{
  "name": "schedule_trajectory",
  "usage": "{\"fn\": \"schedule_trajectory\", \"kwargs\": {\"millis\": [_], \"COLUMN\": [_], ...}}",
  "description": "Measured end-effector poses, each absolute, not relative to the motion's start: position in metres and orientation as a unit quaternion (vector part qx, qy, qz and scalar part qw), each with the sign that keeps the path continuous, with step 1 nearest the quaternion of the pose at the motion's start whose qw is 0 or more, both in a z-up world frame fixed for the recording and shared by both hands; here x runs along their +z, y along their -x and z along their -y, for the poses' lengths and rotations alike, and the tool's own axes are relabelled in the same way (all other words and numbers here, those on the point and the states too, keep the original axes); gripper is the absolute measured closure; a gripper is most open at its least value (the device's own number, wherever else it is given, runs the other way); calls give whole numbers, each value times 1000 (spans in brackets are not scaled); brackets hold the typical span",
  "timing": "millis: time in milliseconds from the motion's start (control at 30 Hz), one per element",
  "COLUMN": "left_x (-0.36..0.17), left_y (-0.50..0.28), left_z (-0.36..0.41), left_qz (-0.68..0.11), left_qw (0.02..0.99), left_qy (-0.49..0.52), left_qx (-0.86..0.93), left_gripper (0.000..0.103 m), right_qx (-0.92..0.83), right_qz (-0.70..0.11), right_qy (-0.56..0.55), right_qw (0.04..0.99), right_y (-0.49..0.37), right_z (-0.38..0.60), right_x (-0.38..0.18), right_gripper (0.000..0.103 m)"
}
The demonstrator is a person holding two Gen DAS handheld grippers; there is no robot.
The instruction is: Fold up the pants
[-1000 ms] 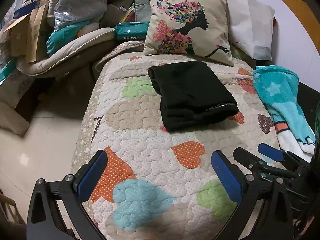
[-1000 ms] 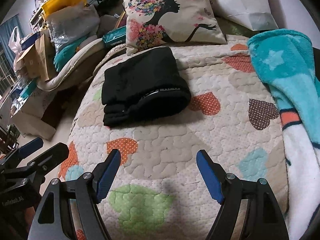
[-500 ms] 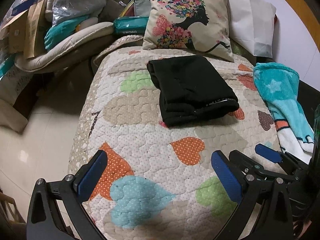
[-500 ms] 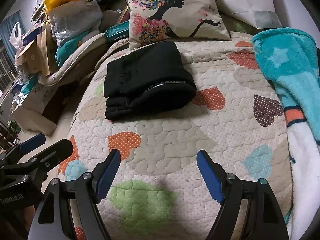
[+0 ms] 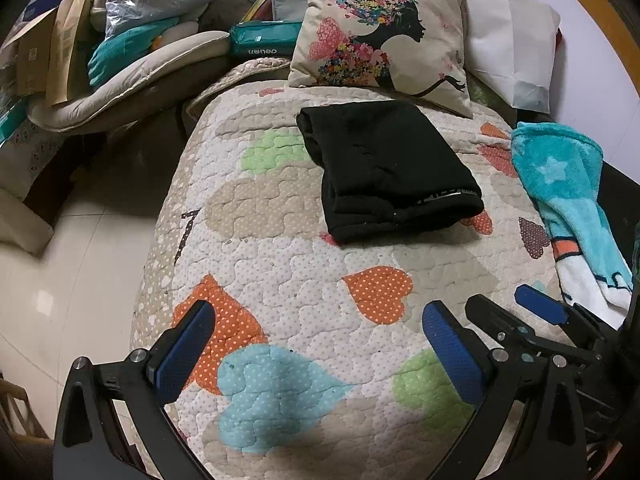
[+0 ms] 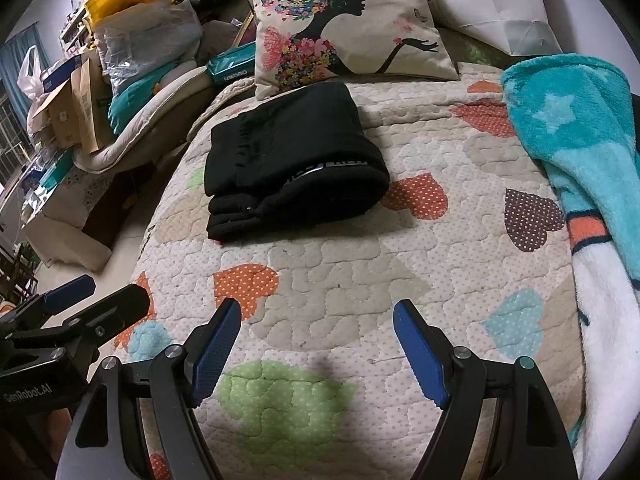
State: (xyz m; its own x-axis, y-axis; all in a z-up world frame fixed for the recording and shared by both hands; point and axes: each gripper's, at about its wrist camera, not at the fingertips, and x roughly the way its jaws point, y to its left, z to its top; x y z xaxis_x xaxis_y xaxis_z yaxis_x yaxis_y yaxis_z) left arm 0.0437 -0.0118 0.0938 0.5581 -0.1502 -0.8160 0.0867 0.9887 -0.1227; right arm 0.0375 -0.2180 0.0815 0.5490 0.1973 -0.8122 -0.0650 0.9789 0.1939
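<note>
Holding both claws spread and empty, left gripper (image 5: pixel 316 344) and right gripper (image 6: pixel 316 344) at the frame bottom, I see folded black pants (image 5: pixel 384 168) mid-frame on the quilt (image 5: pixel 280 272).

Two wrist views, shared quilt (image 5: pixel 280 264)

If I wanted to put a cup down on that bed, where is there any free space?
The widest bare stretch of quilt lies between the folded black pants and the two open claws, left and right. A narrower strip runs between the pants and the teal blanket. Up by the pillow it is crowded.
</note>
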Motion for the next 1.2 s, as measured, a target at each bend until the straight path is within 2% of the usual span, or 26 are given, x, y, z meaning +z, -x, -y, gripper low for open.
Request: {"fn": "schedule_trajectory", "kwargs": {"millis": [1200], "left_x": [71], "left_y": [-57], "left_z": [9], "left_qz": [-499], "left_qw": [866], "left_qy": [13], "left_qx": [-37], "left_gripper": [0], "right_qx": [52], "right_qz": [-483], "right_qy": [-42], "right_qw": [873], "right_y": [-38], "right_z": [220], "right_x": [78], "right_gripper": [20]}}
